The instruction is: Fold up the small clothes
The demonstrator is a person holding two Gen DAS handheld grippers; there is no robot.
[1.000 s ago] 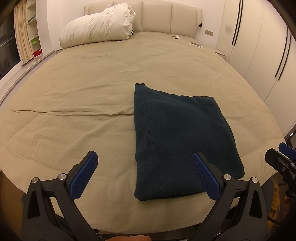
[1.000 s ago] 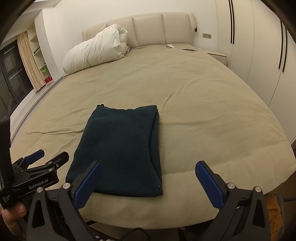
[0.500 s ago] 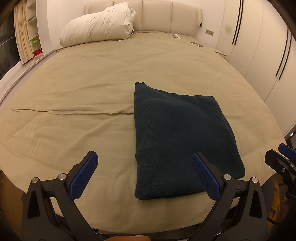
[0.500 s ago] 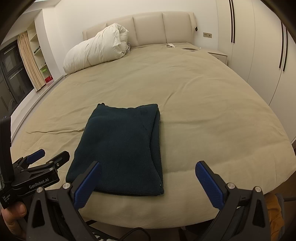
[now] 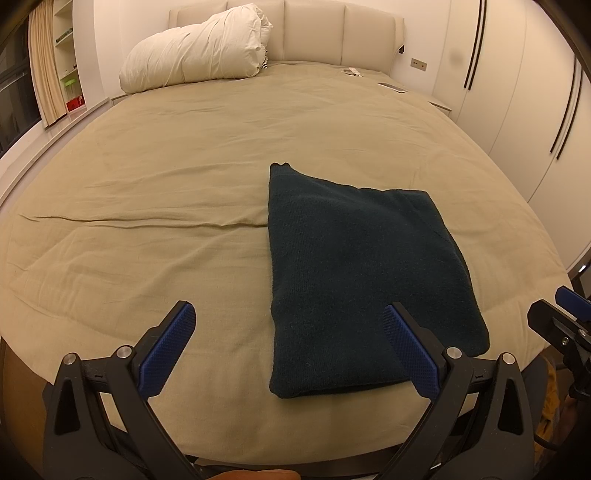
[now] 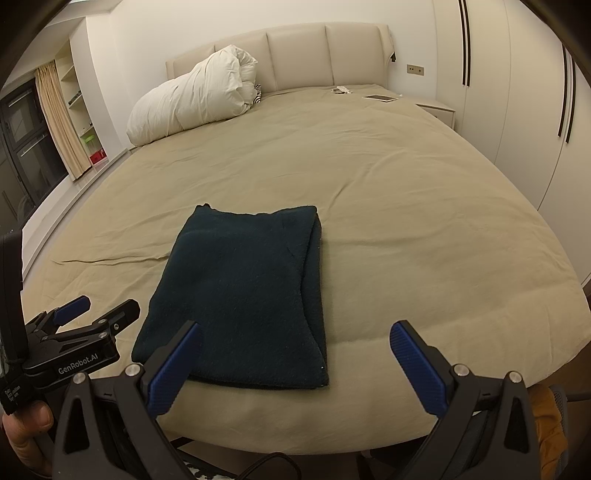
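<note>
The dark green garment [image 5: 365,280] lies folded into a neat flat rectangle on the beige bed sheet [image 5: 155,206], near the foot edge of the bed. Its long sides run away from me, and doubled layers show along its right side in the right wrist view [image 6: 243,295]. I hold my left gripper [image 5: 286,347] released, its blue pads spread wide above the sheet, with the garment's near left corner between them and nothing touching. My right gripper [image 6: 295,363] is released too, its jaws wide apart over the garment's near right corner and the bare sheet beside it. A long crease in the sheet runs leftward from the garment's left edge. Around the garment the sheet is bare, and a rolled white duvet [image 5: 195,59] rests well apart by the headboard [image 5: 314,29]. Two small things I cannot identify lie at the far right corner of the bed.
</note>
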